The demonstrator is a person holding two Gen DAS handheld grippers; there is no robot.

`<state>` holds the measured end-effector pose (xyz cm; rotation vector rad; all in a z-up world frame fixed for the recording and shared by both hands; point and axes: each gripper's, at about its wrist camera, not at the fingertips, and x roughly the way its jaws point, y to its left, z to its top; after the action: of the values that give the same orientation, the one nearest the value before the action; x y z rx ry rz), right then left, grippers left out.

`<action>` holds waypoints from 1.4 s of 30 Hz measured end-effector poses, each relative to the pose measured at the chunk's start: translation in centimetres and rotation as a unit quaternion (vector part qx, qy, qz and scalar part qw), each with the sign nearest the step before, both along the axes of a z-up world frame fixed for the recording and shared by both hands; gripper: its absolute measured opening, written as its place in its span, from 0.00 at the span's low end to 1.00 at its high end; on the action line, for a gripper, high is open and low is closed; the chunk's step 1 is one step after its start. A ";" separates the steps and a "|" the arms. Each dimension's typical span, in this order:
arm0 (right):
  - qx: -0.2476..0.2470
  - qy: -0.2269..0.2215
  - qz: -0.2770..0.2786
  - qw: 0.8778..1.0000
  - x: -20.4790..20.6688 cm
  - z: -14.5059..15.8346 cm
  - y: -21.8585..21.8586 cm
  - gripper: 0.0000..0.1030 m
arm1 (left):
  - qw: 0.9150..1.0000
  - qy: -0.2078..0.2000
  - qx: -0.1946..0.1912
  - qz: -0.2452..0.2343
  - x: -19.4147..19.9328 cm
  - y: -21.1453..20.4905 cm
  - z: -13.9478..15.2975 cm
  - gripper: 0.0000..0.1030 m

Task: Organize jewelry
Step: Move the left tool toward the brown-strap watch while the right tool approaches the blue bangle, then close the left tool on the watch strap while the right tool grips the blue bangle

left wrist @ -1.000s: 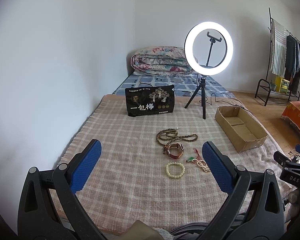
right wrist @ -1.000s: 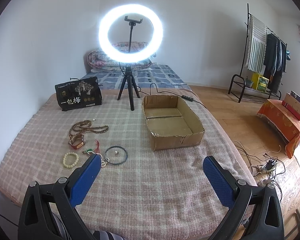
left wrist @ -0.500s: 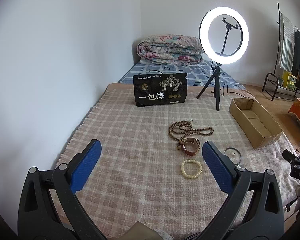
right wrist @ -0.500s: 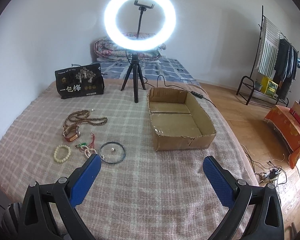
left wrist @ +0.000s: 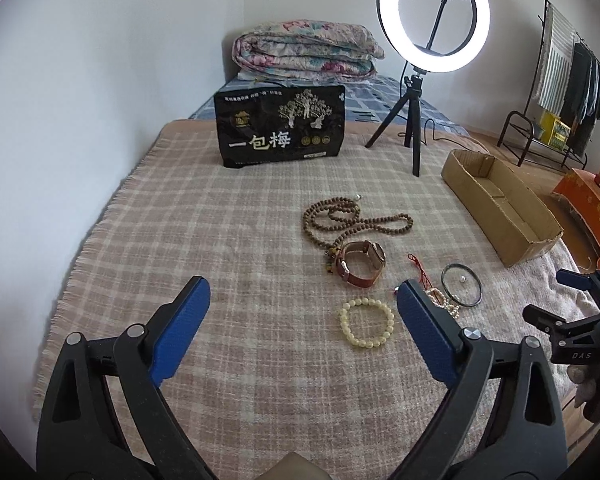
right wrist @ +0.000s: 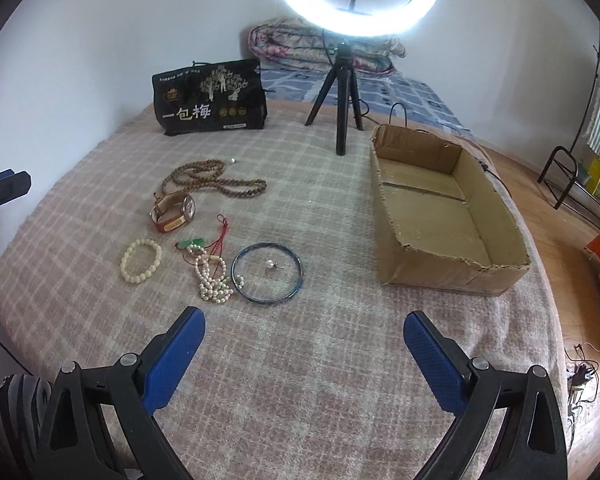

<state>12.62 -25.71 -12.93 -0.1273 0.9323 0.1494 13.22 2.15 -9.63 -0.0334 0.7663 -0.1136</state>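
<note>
Jewelry lies on the plaid blanket: a brown bead necklace (left wrist: 352, 220) (right wrist: 212, 179), a brown-strap watch (left wrist: 361, 264) (right wrist: 174, 213), a cream bead bracelet (left wrist: 366, 322) (right wrist: 141, 261), a pearl string with red cord and green charm (right wrist: 210, 272), and a dark bangle (right wrist: 267, 279) (left wrist: 461, 284) with a small pearl inside. An empty cardboard box (right wrist: 440, 212) (left wrist: 500, 210) stands to the right. My left gripper (left wrist: 304, 320) is open, low over the blanket just before the cream bracelet. My right gripper (right wrist: 304, 344) is open, just before the bangle.
A ring light on a black tripod (left wrist: 416, 120) (right wrist: 342, 92) and a black snack bag (left wrist: 280, 126) (right wrist: 210, 98) stand at the back. A folded quilt (left wrist: 306, 50) lies behind. The bed edge drops to a wooden floor (right wrist: 572, 248) at right, with a clothes rack (left wrist: 560, 92).
Both grippers have moved forward and lower toward the jewelry; the items and box appear larger and closer. Both stay open.
</note>
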 end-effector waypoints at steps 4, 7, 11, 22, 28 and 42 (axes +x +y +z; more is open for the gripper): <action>0.018 0.028 0.000 0.999 1.6 -1.7 0.4 0.98 | 0.999 0.030 -0.017 -0.014 2.1 -0.7 -1.7 0.80; 0.035 0.046 -0.001 0.998 2.5 -2.7 0.5 0.98 | 0.998 0.051 -0.025 -0.027 3.7 -1.3 -3.0 0.72; 0.045 0.060 -0.004 0.997 3.6 -3.6 0.7 0.98 | 0.994 0.089 -0.055 -0.037 5.7 -1.8 -5.0 0.58; 0.102 0.110 -0.040 0.988 6.8 -6.5 0.8 0.86 | 0.987 0.130 -0.088 -0.043 9.0 -2.7 -7.7 0.45; 0.099 0.113 -0.042 0.988 7.7 -7.1 1.2 0.84 | 0.984 0.142 -0.097 -0.044 10.0 -2.9 -8.9 0.39; 0.061 0.112 -0.023 0.992 8.5 -7.5 2.7 0.77 | 0.981 0.157 -0.106 -0.034 11.6 -3.3 -10.7 0.28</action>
<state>21.08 -23.00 -20.43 0.0259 1.1455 0.1804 24.77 -1.10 -20.29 -0.2328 1.0682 -0.2601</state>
